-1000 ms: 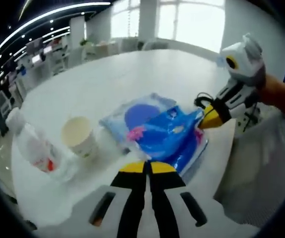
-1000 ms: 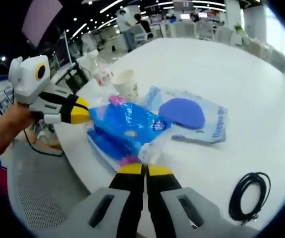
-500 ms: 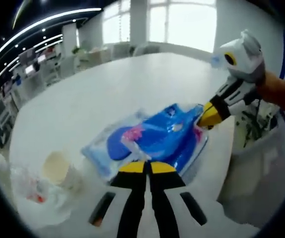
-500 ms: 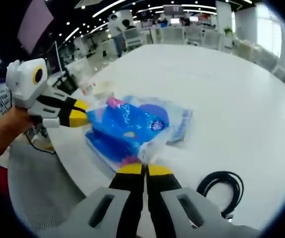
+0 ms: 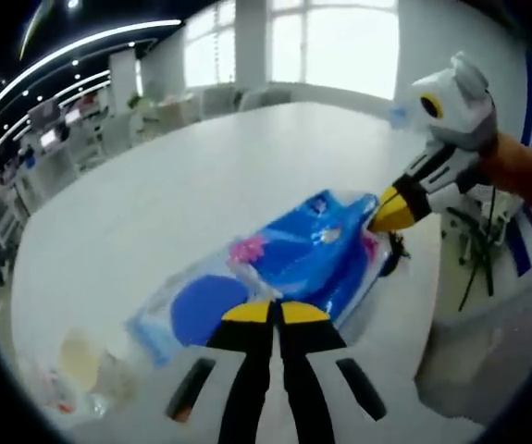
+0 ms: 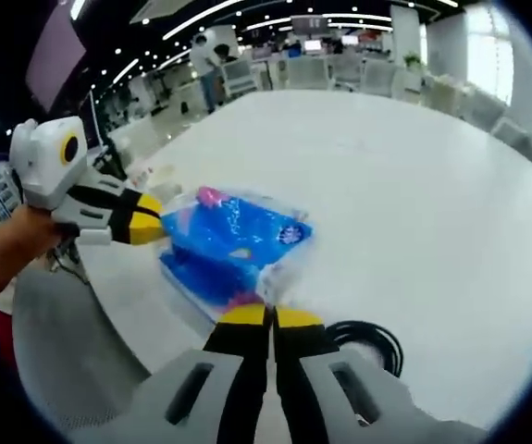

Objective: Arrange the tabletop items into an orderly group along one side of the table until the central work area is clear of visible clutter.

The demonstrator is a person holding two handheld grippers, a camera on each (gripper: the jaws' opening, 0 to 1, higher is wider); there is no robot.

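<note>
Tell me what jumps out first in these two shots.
The bright blue plastic package in the middle of the white table, pinched at opposite ends by both tools: the left tool shut on its near edge and the right tool shut on its far corner. Next, a black cable coil lies just beside the right tool's tips in the right gripper view.

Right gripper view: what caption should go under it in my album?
Two grippers hold a blue packet by opposite ends over a white table.
</note>
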